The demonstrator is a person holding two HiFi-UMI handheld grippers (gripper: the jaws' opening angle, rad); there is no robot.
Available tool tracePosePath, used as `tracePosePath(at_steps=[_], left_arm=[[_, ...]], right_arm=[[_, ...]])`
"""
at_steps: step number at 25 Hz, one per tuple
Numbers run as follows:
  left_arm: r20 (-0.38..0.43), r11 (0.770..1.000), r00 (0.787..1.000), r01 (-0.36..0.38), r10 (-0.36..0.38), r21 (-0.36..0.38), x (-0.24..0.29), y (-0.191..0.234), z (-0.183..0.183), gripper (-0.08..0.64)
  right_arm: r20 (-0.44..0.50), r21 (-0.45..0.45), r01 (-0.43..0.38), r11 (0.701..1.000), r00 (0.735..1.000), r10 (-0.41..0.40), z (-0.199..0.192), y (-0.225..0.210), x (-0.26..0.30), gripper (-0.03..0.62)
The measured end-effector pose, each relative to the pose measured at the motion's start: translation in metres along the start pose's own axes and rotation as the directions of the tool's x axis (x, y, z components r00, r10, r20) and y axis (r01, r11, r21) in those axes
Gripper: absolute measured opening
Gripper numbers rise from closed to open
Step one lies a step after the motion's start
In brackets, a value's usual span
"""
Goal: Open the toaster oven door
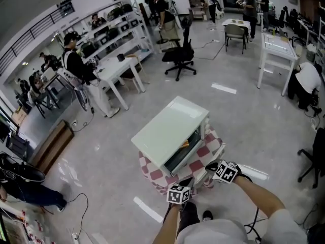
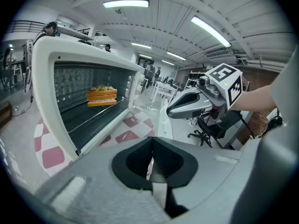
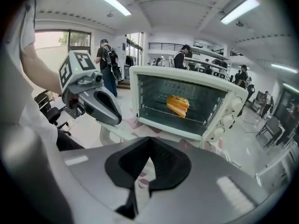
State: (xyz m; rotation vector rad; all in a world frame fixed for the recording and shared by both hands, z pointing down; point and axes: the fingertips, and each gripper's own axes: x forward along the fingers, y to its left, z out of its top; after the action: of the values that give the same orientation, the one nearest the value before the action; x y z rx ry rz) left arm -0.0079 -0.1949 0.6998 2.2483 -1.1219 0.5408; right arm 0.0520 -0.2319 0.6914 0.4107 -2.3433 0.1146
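Fingers on the left gripper [image 2: 152, 164] and the right gripper [image 3: 145, 169] are pressed together, holding nothing. The toaster oven [image 1: 170, 131] stands on a checked table [image 1: 152, 174], just ahead of both. Its door [image 2: 163, 119] appears already swung down. It likely handles as a stiff, light, hinged glass panel; grasp the handle along its free edge.

Food [image 3: 178, 106] lies inside the toaster oven [image 1: 170, 128] on the table [image 1: 152, 173].
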Motion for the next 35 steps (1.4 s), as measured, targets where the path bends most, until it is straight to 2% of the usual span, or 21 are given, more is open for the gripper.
tracePosePath(at_steps=[6, 11, 19, 24, 35], left_arm=[[-0.013, 0.999, 1.0, 0.001, -0.001, 0.035, -0.005, -0.004, -0.001, 0.006], [-0.004, 0.999, 1.0, -0.004, 0.004, 0.037, -0.014, -0.002, 0.0, 0.006], [0.024, 0.999, 1.0, -0.014, 0.013, 0.033, -0.024, 0.004, 0.008, 0.006], [0.026, 0.994, 0.998, -0.051, 0.048, 0.098, -0.032, 0.009, 0.014, 0.006], [0.028, 0.993, 0.997, -0.079, 0.077, 0.085, -0.045, 0.021, 0.013, 0.006]], right_arm=[[-0.014, 0.013, 0.019, 1.0, 1.0, -0.019, -0.008, 0.002, 0.0, 0.005], [-0.017, 0.055, 0.046, 0.997, 0.999, -0.045, -0.025, 0.002, 0.006, 0.005], [-0.057, 0.076, 0.033, 0.997, 0.998, -0.029, -0.047, 0.003, 0.015, 0.005], [-0.127, 0.073, 0.02, 0.997, 0.992, -0.011, -0.065, 0.011, 0.024, 0.005], [-0.203, 0.114, 0.011, 0.993, 0.979, 0.013, -0.1, 0.01, 0.045, 0.018]])
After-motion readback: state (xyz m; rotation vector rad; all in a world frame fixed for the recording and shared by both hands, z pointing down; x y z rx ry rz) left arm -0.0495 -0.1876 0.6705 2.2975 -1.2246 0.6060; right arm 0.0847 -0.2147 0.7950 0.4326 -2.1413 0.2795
